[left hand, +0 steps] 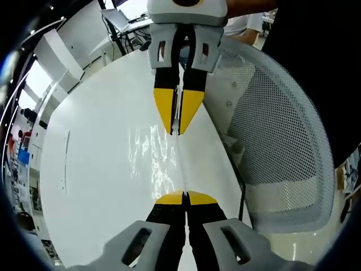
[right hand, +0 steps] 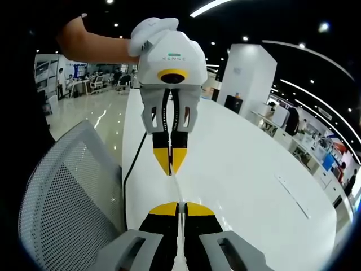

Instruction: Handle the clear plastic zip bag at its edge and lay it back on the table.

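Stretching between the two grippers, the clear plastic zip bag [left hand: 153, 161] hangs above the white table [left hand: 90, 169], pinched at opposite edges. In the left gripper view, the left gripper [left hand: 185, 197] rises from the bottom with its yellow-tipped jaws pressed together on the near edge of the bag. The bag's glossy film runs away from it as a thin, wrinkled sheet seen almost edge-on, catching bright reflections on its left side. At the far edge, the right gripper [left hand: 177, 129] comes down from the top of the view, its jaws tapering to a point and closed on the film.

In the right gripper view the arrangement is mirrored. The right gripper [right hand: 181, 208] has its jaws clamped on the zip bag [right hand: 177, 189], which shows here only as a thin pale line running forward. The left gripper [right hand: 170, 168] faces the camera, its jaws meeting on the bag's far edge, and a person's hand [right hand: 151, 29] grips its white housing from above.

A grey mesh office chair [left hand: 276, 152] stands just beside the table's edge, on the right in the left gripper view and on the left [right hand: 67, 186] in the right gripper view. A dark cable [right hand: 131, 175] runs along the table edge next to it. Beyond lies an open office with desks and ceiling lights.
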Demonstrator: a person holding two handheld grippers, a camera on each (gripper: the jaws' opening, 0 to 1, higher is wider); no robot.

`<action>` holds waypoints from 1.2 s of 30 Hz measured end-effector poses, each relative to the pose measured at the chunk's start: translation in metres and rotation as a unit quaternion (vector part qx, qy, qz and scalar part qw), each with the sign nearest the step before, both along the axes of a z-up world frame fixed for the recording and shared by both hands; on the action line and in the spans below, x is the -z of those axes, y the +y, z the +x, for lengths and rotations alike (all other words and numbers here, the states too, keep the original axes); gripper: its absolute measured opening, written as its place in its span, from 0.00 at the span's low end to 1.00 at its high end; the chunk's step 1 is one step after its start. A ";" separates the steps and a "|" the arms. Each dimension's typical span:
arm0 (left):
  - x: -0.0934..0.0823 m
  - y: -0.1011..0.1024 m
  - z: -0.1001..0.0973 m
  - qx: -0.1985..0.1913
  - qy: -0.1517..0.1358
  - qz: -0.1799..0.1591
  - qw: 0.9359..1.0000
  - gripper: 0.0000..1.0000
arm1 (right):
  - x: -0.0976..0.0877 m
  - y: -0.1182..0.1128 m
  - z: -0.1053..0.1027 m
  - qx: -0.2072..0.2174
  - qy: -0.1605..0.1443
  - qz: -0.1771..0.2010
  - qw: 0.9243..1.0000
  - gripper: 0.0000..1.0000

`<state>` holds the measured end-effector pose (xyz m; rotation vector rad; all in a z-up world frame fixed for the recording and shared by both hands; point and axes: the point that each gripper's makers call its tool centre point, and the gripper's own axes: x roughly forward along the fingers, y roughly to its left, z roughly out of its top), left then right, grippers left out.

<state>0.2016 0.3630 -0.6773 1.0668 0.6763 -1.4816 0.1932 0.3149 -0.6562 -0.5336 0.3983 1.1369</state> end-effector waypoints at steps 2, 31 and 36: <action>0.000 0.000 0.000 0.000 0.000 0.000 1.000 0.00 | 0.000 0.000 0.000 0.000 0.000 0.000 1.000 0.00; 0.000 0.000 0.001 0.004 0.006 0.006 1.000 0.00 | 0.001 -0.003 0.002 0.008 0.004 0.006 1.000 0.00; 0.000 0.000 0.001 0.002 0.006 0.005 1.000 0.00 | 0.001 -0.004 0.002 0.009 0.004 0.007 1.000 0.00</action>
